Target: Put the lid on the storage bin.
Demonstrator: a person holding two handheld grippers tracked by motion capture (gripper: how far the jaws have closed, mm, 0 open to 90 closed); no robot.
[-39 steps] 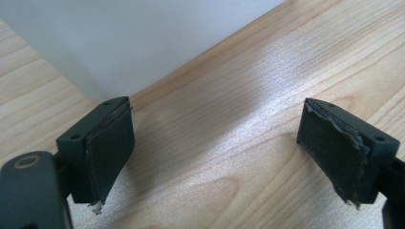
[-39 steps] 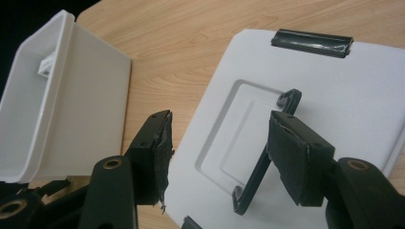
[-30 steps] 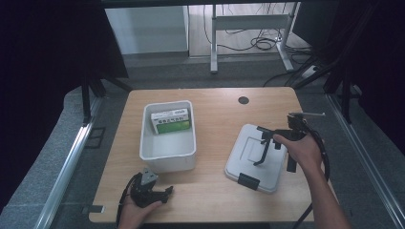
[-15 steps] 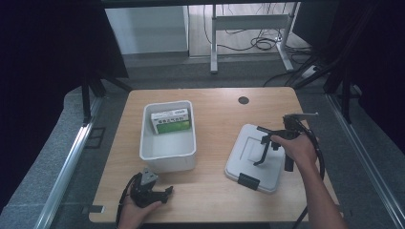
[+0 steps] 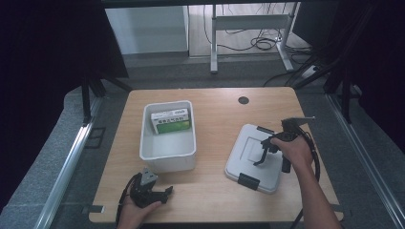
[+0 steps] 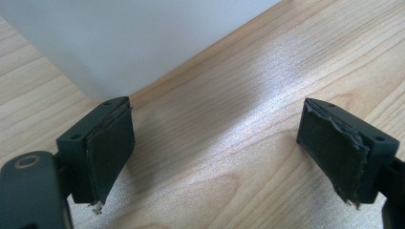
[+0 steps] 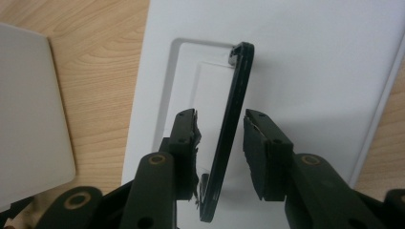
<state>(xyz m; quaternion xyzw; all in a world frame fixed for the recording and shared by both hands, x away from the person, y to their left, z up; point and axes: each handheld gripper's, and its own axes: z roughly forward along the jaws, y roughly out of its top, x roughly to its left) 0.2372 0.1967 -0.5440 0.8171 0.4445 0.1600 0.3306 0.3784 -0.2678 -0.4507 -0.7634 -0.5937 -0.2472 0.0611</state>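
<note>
A grey lid (image 5: 243, 160) lies flat on the right half of the table. Its black handle (image 7: 234, 109) stands raised. My right gripper (image 5: 261, 153) hangs over the lid with its jaws drawn in on either side of that handle (image 5: 265, 143), which slants across the narrow gap between the pads (image 7: 258, 143). A white bin (image 5: 168, 155) stands left of centre with a green and white box (image 5: 171, 120) at its far end. My left gripper (image 5: 165, 193) rests near the front edge, open over bare wood (image 6: 215, 157), with the bin's wall (image 6: 119, 43) just beyond.
The wooden table (image 5: 215, 191) has a dark round grommet (image 5: 243, 100) near its far edge. A black clip (image 5: 248, 181) sits on the lid's near rim. Beyond the table are a desk frame and cables on the floor (image 5: 258, 43).
My right hand and gripper have shifted slightly over the lid, with the handle staying between the jaws. The left gripper has not moved.
</note>
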